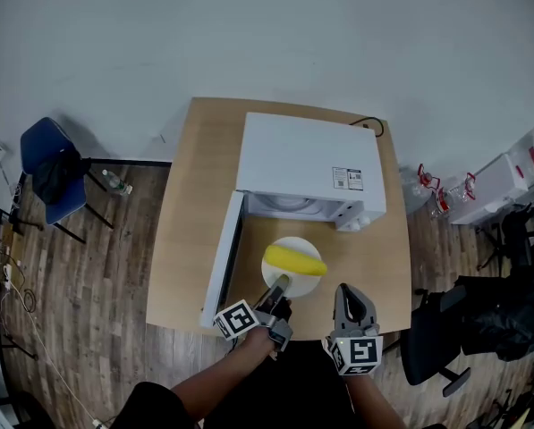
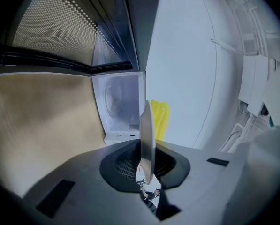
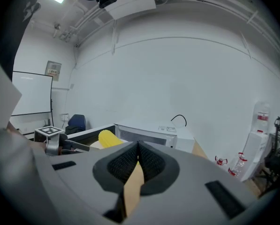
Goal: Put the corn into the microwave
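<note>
A yellow corn cob (image 1: 295, 260) lies on a white plate (image 1: 293, 242) held just in front of the white microwave (image 1: 307, 164), whose door (image 1: 224, 262) hangs open to the left. My left gripper (image 1: 280, 284) is shut on the plate's near rim. In the left gripper view the plate (image 2: 147, 130) stands edge-on between the jaws, with the corn (image 2: 161, 118) beside it and the microwave's cavity (image 2: 116, 102) beyond. My right gripper (image 1: 347, 291) hovers to the right of the plate, shut and empty. In the right gripper view the corn (image 3: 107, 137) shows at the left.
The microwave stands on a wooden table (image 1: 190, 222), and a black cable (image 1: 371, 123) runs from its back. A blue chair (image 1: 52, 172) stands at the left. At the right are a black office chair (image 1: 445, 329) and white boxes (image 1: 508, 177).
</note>
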Available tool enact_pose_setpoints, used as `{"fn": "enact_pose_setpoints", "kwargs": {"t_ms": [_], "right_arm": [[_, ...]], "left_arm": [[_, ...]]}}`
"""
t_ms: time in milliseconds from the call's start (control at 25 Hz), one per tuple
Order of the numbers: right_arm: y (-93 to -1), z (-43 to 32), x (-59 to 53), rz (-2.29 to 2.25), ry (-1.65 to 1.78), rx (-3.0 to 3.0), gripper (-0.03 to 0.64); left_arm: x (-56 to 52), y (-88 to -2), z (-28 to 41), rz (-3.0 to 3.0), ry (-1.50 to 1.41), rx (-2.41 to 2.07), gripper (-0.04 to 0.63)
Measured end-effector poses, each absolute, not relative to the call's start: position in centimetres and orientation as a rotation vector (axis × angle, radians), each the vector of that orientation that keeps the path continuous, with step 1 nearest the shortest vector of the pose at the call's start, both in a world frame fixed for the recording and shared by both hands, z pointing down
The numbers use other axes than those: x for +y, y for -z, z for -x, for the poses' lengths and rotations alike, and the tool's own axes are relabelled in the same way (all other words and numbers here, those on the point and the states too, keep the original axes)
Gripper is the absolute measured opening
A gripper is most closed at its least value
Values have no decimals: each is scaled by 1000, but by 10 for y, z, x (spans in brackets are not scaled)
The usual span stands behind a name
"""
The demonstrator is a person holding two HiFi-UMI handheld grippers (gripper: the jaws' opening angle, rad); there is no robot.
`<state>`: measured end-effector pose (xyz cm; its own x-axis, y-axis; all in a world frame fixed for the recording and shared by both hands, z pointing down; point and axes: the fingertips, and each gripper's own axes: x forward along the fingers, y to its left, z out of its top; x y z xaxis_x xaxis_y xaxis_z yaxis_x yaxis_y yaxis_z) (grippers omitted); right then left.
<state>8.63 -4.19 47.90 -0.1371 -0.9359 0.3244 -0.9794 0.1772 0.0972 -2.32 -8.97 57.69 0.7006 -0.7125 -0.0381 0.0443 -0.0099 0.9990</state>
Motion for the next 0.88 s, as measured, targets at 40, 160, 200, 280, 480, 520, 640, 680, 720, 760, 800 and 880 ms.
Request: {"fn": "enact_pose_setpoints", "kwargs": {"t_ms": [40,160,200,280,480,520,640,680,720,760,800,880], "right_arm": [[-479,-86,-47,-1809,-194,-2168,60],[-480,-91,-66,-1786,-174,-2207,60],[-482,-94,-73,-1779,-176,-2212,60],[-485,-100,-87,-1768,-199,-2221,60],[-492,-115,-123,-1717,-214,-2241,60],[-495,-119,-129,-1710,-217,-2244,60],[-505,-129,-146,-1693,-243,-2252,60],[-508,-130,-152,-1686,-248,-2258,60],[-512,-130,-157,-1678,-255,-2263,60],[-516,-130,-162,-1666,-265,-2265,60],[-521,-129,-167,-1653,-278,-2266,60],[-528,-126,-175,-1629,-293,-2271,60]], "left_arm": [[-94,-580,21,-1473,648,-594,31],[-111,-591,16,-1471,643,-633,31],[-116,-594,14,-1466,647,-650,31],[-126,-602,11,-1436,660,-675,31],[-162,-619,0,-1395,724,-685,31],[-169,-622,-2,-1389,737,-686,31],[-184,-634,-2,-1380,733,-717,31],[-190,-635,-3,-1375,750,-714,31],[-195,-637,-3,-1371,768,-709,31],[-199,-640,-2,-1370,776,-708,31],[-203,-644,-1,-1372,776,-711,31],[-209,-650,0,-1378,765,-716,31]]}}
